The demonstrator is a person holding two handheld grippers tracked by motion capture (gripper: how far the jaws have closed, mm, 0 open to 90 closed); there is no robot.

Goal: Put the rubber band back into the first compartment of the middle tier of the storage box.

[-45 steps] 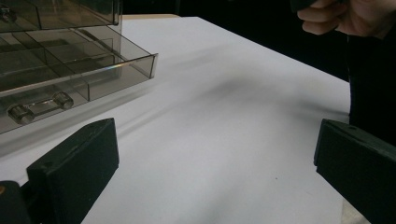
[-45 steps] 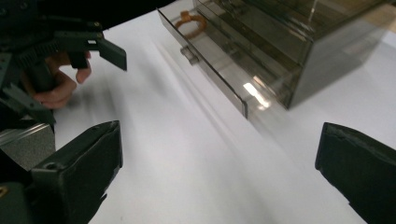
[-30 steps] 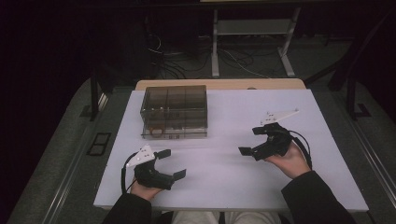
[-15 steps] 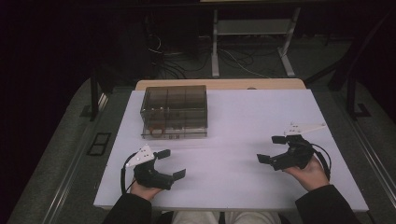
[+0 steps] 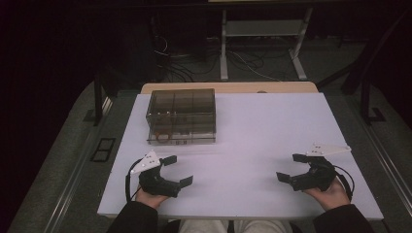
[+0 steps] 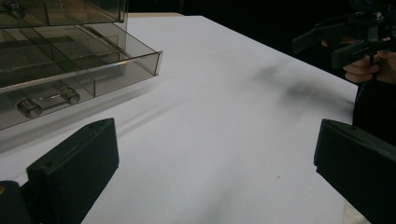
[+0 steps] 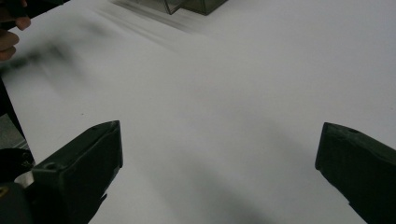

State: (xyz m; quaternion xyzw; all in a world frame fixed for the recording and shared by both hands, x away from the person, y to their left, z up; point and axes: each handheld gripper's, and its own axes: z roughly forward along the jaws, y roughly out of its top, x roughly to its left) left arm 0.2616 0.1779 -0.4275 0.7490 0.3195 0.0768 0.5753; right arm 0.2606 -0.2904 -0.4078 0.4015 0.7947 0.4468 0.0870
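A smoky clear plastic drawer box (image 5: 181, 115) stands at the back left of the white table (image 5: 252, 126), its bottom drawer (image 6: 79, 74) pulled out a little, with a bar handle (image 6: 46, 101). My left gripper (image 5: 177, 170) rests open near the front left edge, jaws wide apart and nothing between them. My right gripper (image 5: 291, 167) rests open near the front right edge, likewise holding nothing. In the left gripper view the right gripper (image 6: 345, 39) appears far off at the upper right. A corner of the box (image 7: 187, 5) shows at the top of the right gripper view.
A wooden desk edge (image 5: 228, 87) sits behind the white tabletop. Metal frame legs (image 5: 223, 43) and loose cables (image 5: 170, 63) lie on the dark floor beyond. Rails (image 5: 68, 184) run along the left side of the table.
My right gripper has moved to the right and toward the front edge, away from the middle of the table. The left gripper has stayed put.
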